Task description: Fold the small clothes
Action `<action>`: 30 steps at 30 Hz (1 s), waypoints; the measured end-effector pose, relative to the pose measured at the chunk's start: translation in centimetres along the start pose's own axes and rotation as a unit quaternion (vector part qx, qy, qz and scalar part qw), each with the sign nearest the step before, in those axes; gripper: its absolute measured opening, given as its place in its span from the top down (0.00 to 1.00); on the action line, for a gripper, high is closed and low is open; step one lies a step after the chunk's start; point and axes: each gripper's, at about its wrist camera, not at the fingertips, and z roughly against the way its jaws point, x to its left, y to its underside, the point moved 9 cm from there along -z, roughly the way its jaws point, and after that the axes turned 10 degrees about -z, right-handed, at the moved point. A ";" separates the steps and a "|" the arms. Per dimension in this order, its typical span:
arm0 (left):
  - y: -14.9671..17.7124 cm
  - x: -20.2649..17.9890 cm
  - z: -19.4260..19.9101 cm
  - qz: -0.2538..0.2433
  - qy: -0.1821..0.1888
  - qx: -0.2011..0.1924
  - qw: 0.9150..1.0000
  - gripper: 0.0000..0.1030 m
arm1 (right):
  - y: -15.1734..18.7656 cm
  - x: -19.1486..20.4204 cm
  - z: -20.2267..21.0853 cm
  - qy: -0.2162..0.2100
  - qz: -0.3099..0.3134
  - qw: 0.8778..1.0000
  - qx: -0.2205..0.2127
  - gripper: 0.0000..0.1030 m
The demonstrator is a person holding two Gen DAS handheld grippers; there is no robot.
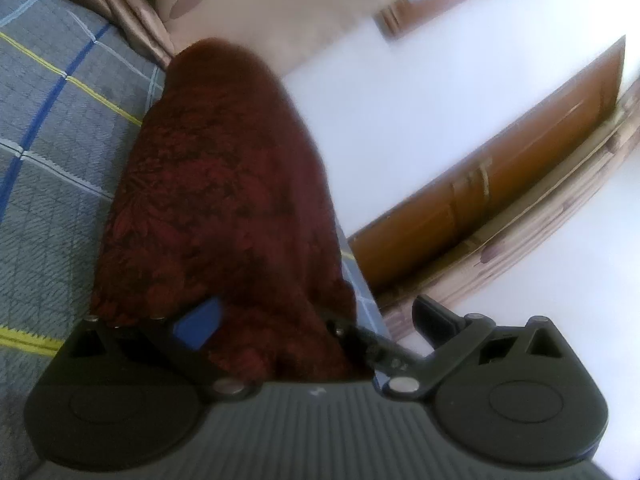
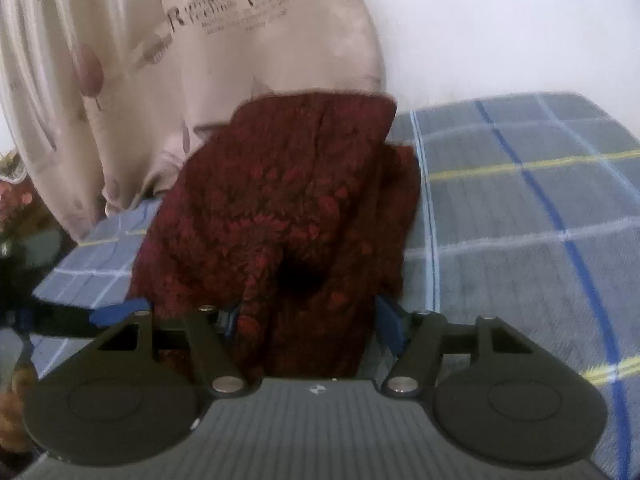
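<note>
A dark red patterned garment (image 1: pixel 224 200) lies bunched on the grey checked bedsheet (image 1: pixel 52 152). My left gripper (image 1: pixel 316 316) is at its near end with jaws wide apart. The cloth lies against the blue left pad (image 1: pixel 200 322), while a strip of sheet shows between the cloth and the black right finger (image 1: pixel 434 316). In the right wrist view the same garment (image 2: pixel 288 200) is heaped in folds straight ahead. My right gripper (image 2: pixel 308 316) stands open with a thick fold of the cloth filling the space between its blue pads (image 2: pixel 390 320).
A beige curtain with a leaf print (image 2: pixel 192 48) hangs behind the garment at the bed's far side. Open checked sheet (image 2: pixel 520 220) spreads to the right. A white wall and a brown wooden door (image 1: pixel 520 160) lie beyond the bed edge. Dark clutter (image 2: pixel 16 216) sits at far left.
</note>
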 end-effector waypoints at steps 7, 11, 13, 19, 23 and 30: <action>-0.1 -1.1 2.5 -0.081 -0.084 -0.009 0.993 0.00 | 0.4 -1.0 -0.5 0.005 -0.025 1.000 0.013 0.19; -0.2 -1.5 3.4 -0.145 -0.153 -0.005 0.977 0.00 | 0.6 -1.1 -0.5 0.015 -0.022 1.000 0.005 0.16; -0.5 -1.7 4.0 -0.174 -0.195 -0.010 0.965 0.00 | 0.5 -0.9 -0.3 0.022 -0.016 1.000 -0.002 0.15; -1.0 -2.1 4.9 -0.243 -0.290 0.000 0.926 0.00 | 0.5 -1.1 -0.4 0.040 -0.017 0.999 -0.010 0.06; -1.2 -1.6 5.0 -0.239 -0.296 0.005 0.925 0.00 | 0.4 -1.1 -0.3 0.051 -0.010 0.999 -0.017 0.03; -1.4 -1.0 4.6 -0.249 -0.317 0.019 0.915 0.00 | 0.4 -1.2 -0.2 0.058 -0.011 0.998 -0.021 0.00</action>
